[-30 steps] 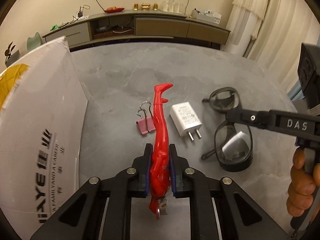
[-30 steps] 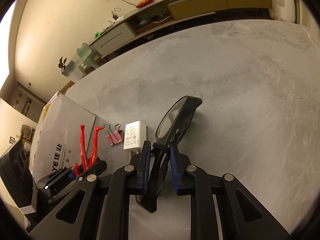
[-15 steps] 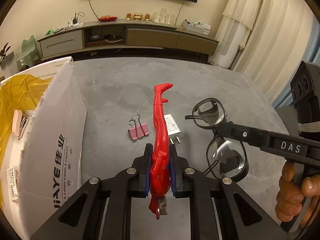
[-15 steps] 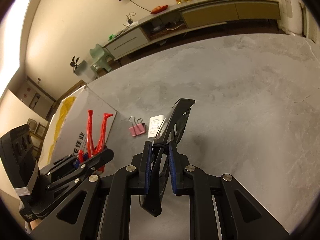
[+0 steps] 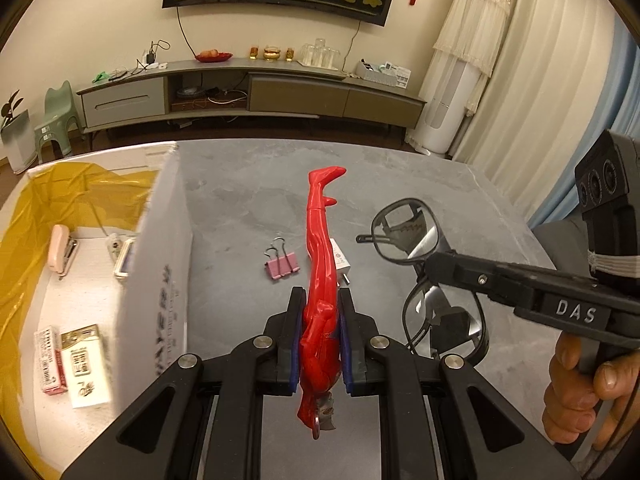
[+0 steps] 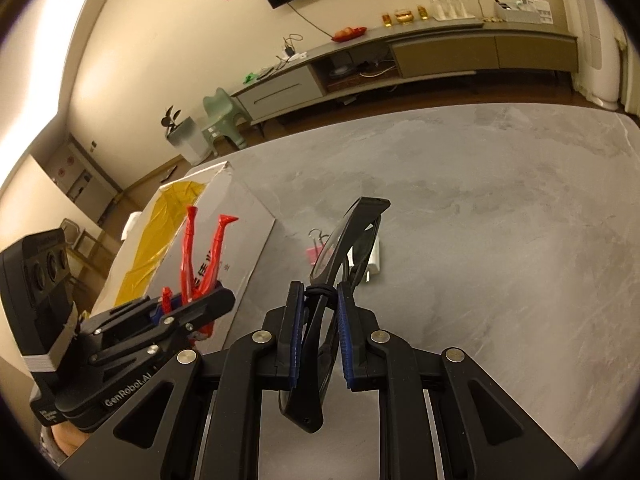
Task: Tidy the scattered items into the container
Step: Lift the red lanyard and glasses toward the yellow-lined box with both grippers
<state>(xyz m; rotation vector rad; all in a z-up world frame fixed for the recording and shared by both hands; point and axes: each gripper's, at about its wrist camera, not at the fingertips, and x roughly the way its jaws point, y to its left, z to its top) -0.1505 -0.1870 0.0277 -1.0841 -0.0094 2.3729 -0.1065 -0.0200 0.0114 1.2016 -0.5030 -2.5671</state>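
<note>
My left gripper (image 5: 319,312) is shut on a red toy figure (image 5: 320,264), held head-down with its legs pointing forward, above the grey table. The right gripper (image 6: 318,320) is shut on black-framed glasses (image 6: 344,248), lifted off the table; they show to the right in the left wrist view as glasses (image 5: 404,228). The white cardboard box (image 5: 160,264) with a yellow liner stands just left of the left gripper. A pink binder clip (image 5: 282,266) and a white charger plug (image 5: 342,262) lie on the table ahead.
Inside the box lie a pink stapler (image 5: 60,252), small packets (image 5: 72,364) and another small item. A person's hand (image 5: 580,392) holds the right gripper's handle. A low TV cabinet (image 5: 248,92) and a curtain (image 5: 552,80) stand beyond the grey table (image 6: 480,240).
Both grippers have risen with their loads. The glasses have come up off the table, and the box's inside has come into the left wrist view.
</note>
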